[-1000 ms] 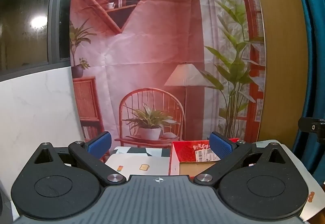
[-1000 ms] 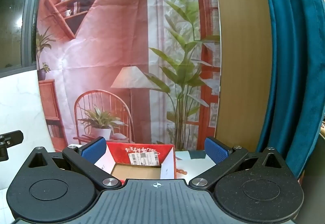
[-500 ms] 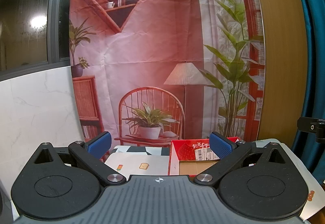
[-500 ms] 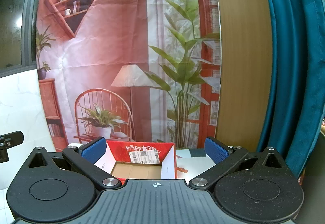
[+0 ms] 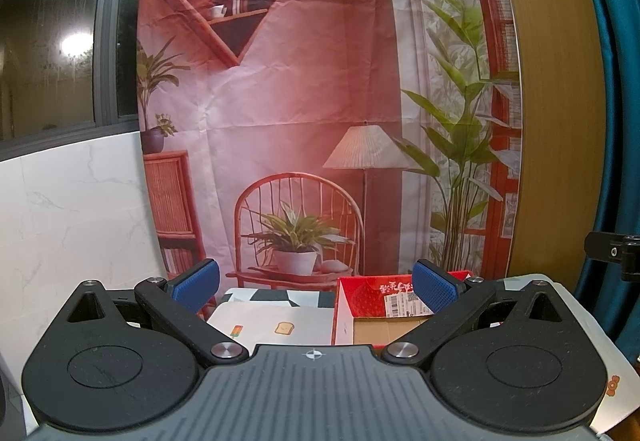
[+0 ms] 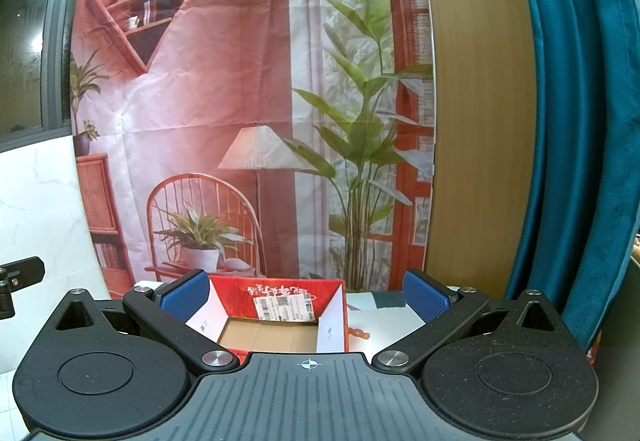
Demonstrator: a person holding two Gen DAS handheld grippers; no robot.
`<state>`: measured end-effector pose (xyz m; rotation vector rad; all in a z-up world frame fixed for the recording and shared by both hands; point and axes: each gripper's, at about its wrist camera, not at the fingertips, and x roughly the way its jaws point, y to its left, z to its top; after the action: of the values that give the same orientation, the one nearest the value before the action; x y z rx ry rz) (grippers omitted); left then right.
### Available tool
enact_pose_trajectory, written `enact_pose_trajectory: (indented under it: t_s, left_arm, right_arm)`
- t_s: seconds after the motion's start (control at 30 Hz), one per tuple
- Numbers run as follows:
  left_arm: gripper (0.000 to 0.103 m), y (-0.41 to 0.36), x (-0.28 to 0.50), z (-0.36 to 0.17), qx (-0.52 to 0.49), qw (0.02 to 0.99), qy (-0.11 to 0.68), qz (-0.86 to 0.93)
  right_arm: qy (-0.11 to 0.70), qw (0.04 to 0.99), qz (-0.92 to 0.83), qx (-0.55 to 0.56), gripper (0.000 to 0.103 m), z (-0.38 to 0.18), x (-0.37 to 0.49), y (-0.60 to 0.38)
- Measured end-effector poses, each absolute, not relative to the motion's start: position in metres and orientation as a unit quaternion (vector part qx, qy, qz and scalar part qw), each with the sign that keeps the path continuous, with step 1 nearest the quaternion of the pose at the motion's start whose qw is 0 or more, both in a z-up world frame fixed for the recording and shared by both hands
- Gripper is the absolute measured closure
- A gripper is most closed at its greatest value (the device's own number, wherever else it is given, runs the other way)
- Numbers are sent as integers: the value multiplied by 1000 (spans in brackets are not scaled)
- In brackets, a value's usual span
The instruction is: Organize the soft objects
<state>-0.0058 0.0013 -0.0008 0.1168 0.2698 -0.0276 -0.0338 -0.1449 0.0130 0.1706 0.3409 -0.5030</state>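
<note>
Between spread fingers [image 6: 184, 297] — a red box [image 6: 280, 305], bare cardboard floor.

A red box [image 6: 280, 305], seen between the right gripper's jaws, carries a row of pale Chinese characters along its far inner wall, too small and distorted to read. Below them sits a white shipping label [image 6: 285, 308] with a barcode and a QR code; its print cannot be made out. In the left wrist view the same box [image 5: 360, 301] and label [image 5: 402, 305] lie beside the right-hand jaw, equally illegible.
</note>
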Motion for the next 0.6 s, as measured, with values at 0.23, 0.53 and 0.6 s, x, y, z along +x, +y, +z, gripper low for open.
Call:
enact_pose_trajectory:
  t_s: [0.23, 0.53, 0.6]
  left_arm:
    - [0, 1, -6, -1, 58, 989, 134, -14]
    - [0, 1, -7, -1, 58, 989, 134, -14]
    - [0, 1, -7, -1, 58, 989, 134, -14]
  right_arm:
    - [168, 951, -247, 84, 0, 13, -34, -145]
    - [168, 950, -247, 85, 0, 14, -34, -144]
    - [168, 950, -247, 85, 0, 13, -34, -145]
